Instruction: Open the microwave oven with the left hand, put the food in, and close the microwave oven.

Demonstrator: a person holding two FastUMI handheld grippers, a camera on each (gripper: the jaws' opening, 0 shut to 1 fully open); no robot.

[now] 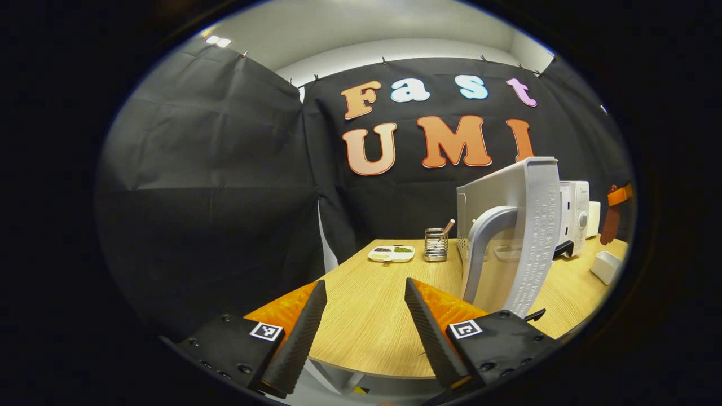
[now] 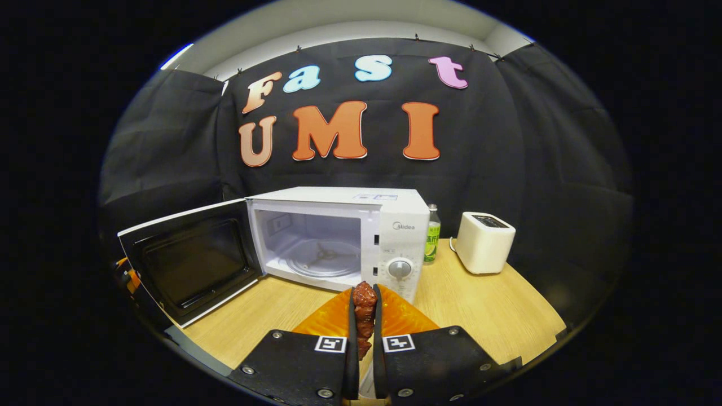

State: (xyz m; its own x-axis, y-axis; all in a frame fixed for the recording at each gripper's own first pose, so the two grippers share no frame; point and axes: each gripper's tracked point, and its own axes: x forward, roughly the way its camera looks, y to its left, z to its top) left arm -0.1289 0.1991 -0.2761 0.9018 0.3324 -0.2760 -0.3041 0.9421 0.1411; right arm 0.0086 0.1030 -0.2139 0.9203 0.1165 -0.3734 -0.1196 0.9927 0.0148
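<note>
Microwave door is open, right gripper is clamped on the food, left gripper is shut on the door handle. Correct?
Not quite: the left gripper is open and empty, beside the door, per the left gripper view. The microwave is open and the right gripper holds the food.

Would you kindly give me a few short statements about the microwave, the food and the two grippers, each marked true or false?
1. The microwave door stands open. True.
2. The right gripper is empty. False: both fingers press on a reddish piece of food.
3. The left gripper is open, holding nothing. True.
4. The food lies on the turntable. False: the turntable is bare.
5. A toaster stands left of the microwave. False: it stands to its right.
</note>
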